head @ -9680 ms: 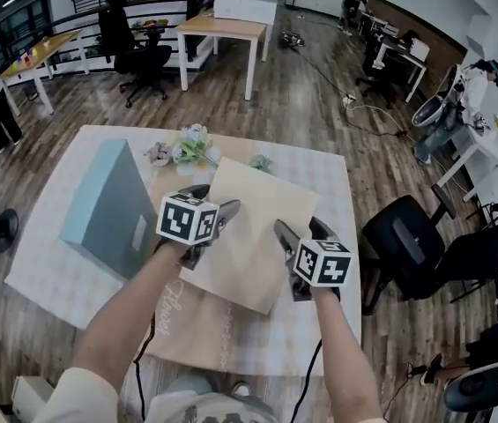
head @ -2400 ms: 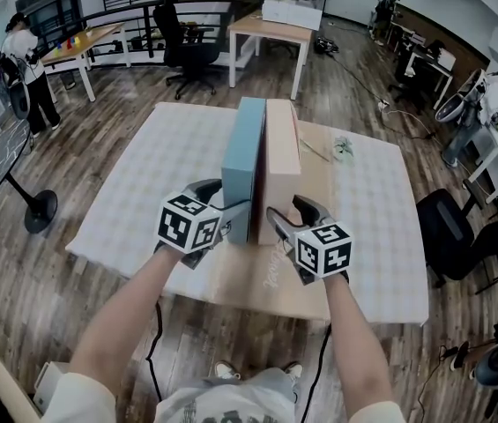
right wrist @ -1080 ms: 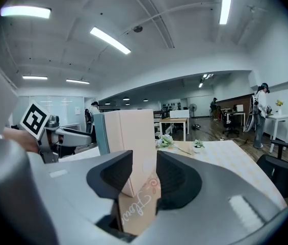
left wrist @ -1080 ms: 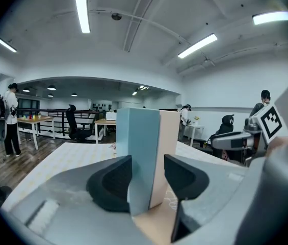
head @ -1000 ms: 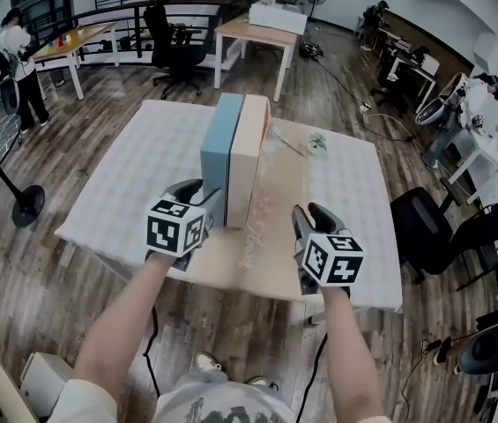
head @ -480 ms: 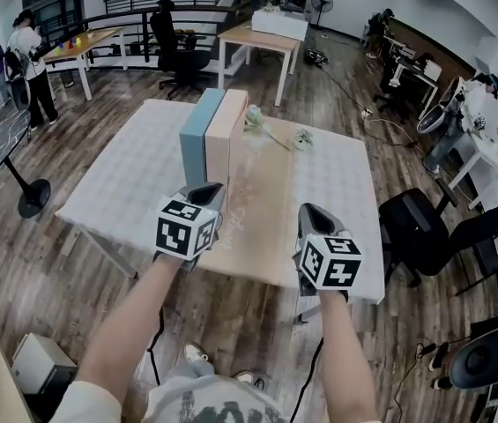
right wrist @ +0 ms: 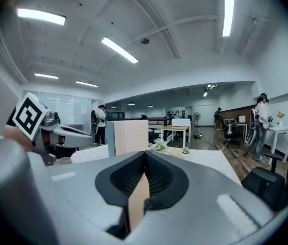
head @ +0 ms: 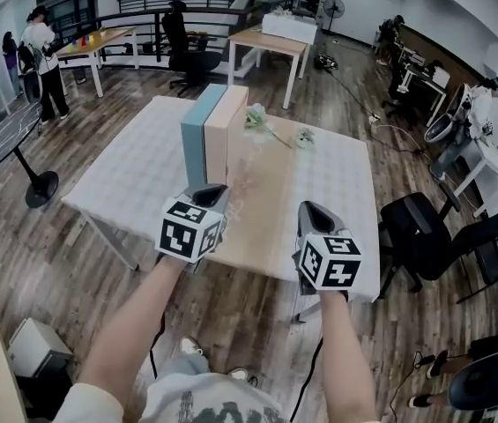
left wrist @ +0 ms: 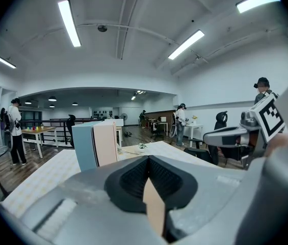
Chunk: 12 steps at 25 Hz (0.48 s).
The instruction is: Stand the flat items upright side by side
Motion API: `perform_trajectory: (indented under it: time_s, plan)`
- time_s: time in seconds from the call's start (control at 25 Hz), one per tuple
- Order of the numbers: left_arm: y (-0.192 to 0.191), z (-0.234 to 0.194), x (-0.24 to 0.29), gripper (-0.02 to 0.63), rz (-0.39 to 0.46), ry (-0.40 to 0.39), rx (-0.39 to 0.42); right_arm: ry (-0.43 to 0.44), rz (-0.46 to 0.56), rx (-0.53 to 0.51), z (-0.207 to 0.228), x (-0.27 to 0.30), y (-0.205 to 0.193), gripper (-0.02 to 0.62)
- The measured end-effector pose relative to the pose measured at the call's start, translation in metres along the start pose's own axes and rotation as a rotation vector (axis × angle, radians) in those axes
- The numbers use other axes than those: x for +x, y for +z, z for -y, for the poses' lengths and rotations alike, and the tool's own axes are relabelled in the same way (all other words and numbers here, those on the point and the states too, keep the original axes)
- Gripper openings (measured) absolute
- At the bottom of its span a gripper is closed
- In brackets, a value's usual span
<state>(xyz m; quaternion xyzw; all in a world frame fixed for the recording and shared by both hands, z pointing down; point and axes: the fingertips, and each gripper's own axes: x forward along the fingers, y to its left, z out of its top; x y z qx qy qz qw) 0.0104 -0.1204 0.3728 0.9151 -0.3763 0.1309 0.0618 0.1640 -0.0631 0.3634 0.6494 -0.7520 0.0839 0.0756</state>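
A flat blue box [head: 197, 137] and a flat beige box [head: 226, 133] stand upright, side against side, on the table's far left part. They also show in the left gripper view, blue box [left wrist: 85, 147] and beige box [left wrist: 105, 143], and in the right gripper view [right wrist: 128, 136]. My left gripper [head: 210, 196] hangs over the table's near edge, well short of the boxes. Its jaws have just closed, shut with nothing between them [left wrist: 148, 160]. My right gripper [head: 310, 211] is level with it to the right, likewise just closed and shut on nothing [right wrist: 145, 157].
A brown paper sheet [head: 264, 188] lies on the white tablecloth [head: 138, 170]. Small flower sprigs [head: 256, 117] [head: 304, 137] lie behind the boxes. A black office chair [head: 416, 227] stands right of the table. Desks, chairs and a person [head: 41, 51] fill the room beyond.
Both grippers have drawn back from the boxes toward the table's near edge and their jaws have closed. The two boxes stay standing side by side.
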Motion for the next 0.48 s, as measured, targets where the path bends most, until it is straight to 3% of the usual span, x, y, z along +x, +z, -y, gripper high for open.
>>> perform_trajectory:
  time_s: [0.48]
  plan:
    - [-0.004,0.019,-0.002,0.005,-0.005,0.004,0.007,0.02,0.01,-0.001,0.006,-0.01,-0.005,0.0]
